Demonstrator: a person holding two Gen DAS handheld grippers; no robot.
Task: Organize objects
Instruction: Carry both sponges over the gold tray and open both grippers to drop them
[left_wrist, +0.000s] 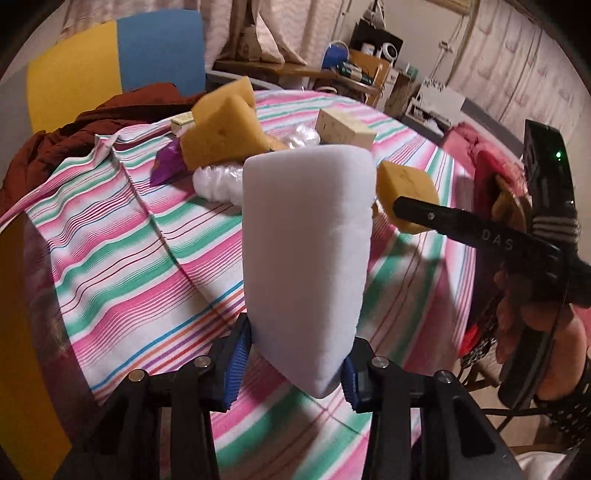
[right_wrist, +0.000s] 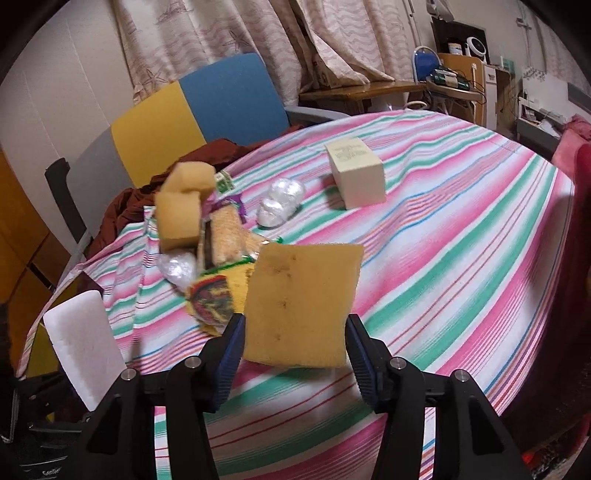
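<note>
The left gripper (left_wrist: 295, 373) is holding a white foam block (left_wrist: 306, 258) upright at the centre of the left wrist frame — its blue-padded fingers (left_wrist: 236, 365) are clamping the block's lower end. The same block is showing at the lower left of the right wrist frame (right_wrist: 83, 343).

The right gripper (right_wrist: 293, 354) is holding a yellow sponge (right_wrist: 301, 302) at the centre of the right wrist frame, its fingers (right_wrist: 231, 350) pressing on the sponge's left and right edges. In the left wrist view that sponge (left_wrist: 402, 188) is sitting at the right of centre.

Both items are hanging above the striped surface (right_wrist: 443, 240). At the upper left of the right wrist frame, a pile is lying on the surface — a second yellow sponge (right_wrist: 181, 210), clear plastic wads (right_wrist: 280, 201) and printed packets (right_wrist: 212, 299). A cream box (right_wrist: 356, 175) is standing apart, at the upper centre. A blue and yellow chair (right_wrist: 192, 114) is standing beyond the surface's far edge.
</note>
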